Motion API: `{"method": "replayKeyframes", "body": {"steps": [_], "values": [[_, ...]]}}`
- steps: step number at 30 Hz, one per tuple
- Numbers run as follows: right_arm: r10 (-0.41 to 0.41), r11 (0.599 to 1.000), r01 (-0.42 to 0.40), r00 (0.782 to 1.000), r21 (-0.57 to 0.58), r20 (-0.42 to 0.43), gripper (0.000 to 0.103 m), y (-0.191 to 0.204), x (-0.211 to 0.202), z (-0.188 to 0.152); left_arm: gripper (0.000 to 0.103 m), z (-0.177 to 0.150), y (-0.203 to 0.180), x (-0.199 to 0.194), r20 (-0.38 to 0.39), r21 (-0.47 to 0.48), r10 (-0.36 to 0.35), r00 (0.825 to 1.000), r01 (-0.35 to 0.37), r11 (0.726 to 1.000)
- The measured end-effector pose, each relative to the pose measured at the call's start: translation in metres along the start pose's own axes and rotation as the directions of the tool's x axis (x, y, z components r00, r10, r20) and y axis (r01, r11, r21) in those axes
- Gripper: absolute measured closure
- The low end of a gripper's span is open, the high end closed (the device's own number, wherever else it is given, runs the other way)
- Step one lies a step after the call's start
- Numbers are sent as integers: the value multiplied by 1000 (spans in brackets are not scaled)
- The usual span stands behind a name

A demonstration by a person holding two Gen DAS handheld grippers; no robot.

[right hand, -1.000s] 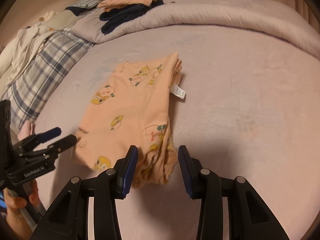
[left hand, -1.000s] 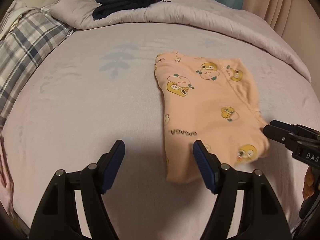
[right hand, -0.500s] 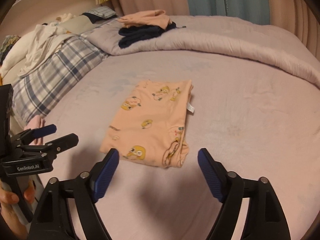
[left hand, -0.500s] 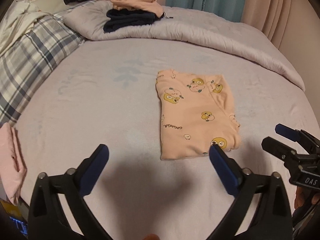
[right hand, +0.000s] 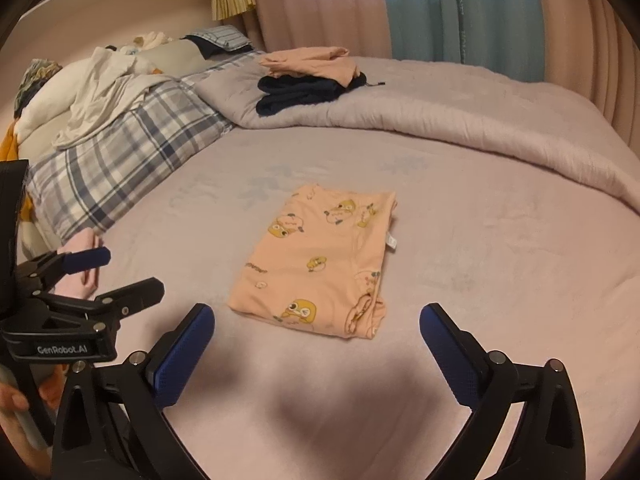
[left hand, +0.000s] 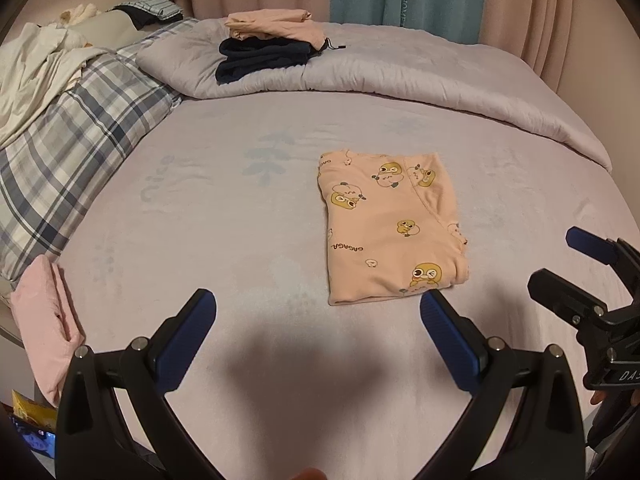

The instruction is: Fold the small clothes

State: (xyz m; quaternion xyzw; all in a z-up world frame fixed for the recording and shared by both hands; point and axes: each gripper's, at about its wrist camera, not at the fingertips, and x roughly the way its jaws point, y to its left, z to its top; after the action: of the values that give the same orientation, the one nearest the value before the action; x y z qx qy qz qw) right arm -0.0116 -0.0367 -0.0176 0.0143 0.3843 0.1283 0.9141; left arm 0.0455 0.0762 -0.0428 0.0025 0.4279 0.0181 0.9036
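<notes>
- We work over the bed (left hand: 248,216), whose lilac sheet gives a broad flat surface ahead of both pairs of jaws, so a folded piece lies undisturbed there.
- The rolled-back duvet (left hand: 400,76) sits far beyond the jaws, pushed aside, we judge, to keep the folding area bare.
- On that duvet a dark navy garment (left hand: 264,58) lies under a peach one (left hand: 272,26); we read them as a stack of finished pieces, parked well out of reach.
- The plaid pillow (left hand: 68,148) lies far off to the left of the left jaws, with white cloth heaped on it.
- The peach duck-print garment (left hand: 388,232) lies flat as a neat rectangle, just ahead of our jaws: beyond the right finger in the left wrist view, between and ahead of the fingers in the right wrist view. Nothing touches it; this fold looks finished.
- A pink folded cloth (left hand: 44,328) hangs at the bed edge, left of the left jaws.
- Our left gripper (left hand: 318,310) is spread wide and empty, clear of the cloth.
- Our right gripper (right hand: 316,324) is spreading its jaws further, nothing between the pads, the garment's near edge just ahead.
</notes>
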Motion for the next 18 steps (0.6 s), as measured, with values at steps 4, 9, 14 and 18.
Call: {"method": "replayKeyframes", "body": {"steps": [4,9,14,18], "values": [[-3,1000,3,1000,-6,13,1,4,-5,2,1,0,0,-7,6,-8,-6,1000,6,1000],[3,1000,-3,1000,-3,17,1,7,-8,4,1,1,0,-11,9,-12,-10,1000,10,1000],[2,1000,-2,1000,-11,20,1,11,-9,4,1,1,-2,-15,22,-6,-3,1000,3,1000],[3,1000,-2,1000,-19,18,1,11,-8,6,1,2,-3,-16,26,-3,1,1000,-1,1000]]}}
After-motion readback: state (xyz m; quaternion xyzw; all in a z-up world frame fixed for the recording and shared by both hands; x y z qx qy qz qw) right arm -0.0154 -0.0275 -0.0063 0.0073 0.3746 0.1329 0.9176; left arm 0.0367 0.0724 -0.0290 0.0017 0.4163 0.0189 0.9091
